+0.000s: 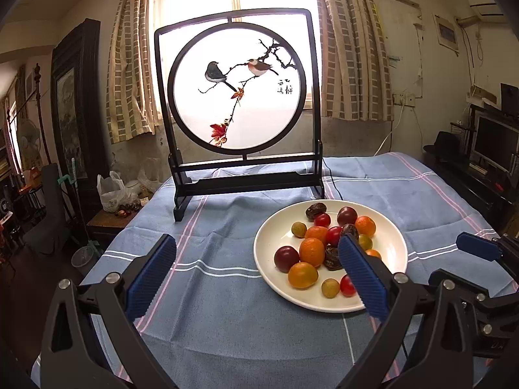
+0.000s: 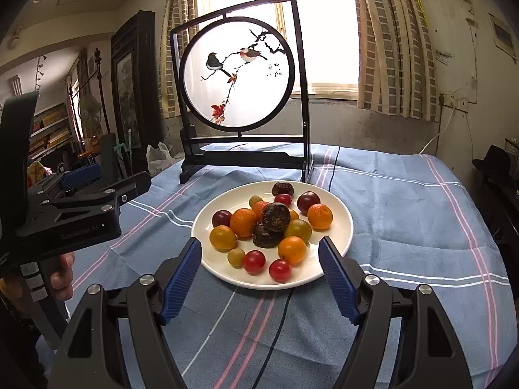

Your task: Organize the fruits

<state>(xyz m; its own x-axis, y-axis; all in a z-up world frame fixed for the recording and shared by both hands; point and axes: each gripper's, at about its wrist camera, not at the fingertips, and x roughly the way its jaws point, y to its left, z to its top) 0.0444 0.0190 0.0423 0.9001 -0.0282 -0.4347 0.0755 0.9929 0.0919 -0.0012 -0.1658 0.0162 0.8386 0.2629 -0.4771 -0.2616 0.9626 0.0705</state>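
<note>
A white plate on the blue striped cloth holds several mixed fruits: orange citrus, red cherry tomatoes, dark plums, green-yellow fruits and wrinkled dark dates. My left gripper is open and empty, left of the plate, its right finger over the plate's near edge. My right gripper is open and empty, its fingers flanking the plate's near rim.
A black-framed round bird screen stands on the cloth behind the plate. A black cable runs under the plate toward me. The left gripper's body is at the left of the right wrist view.
</note>
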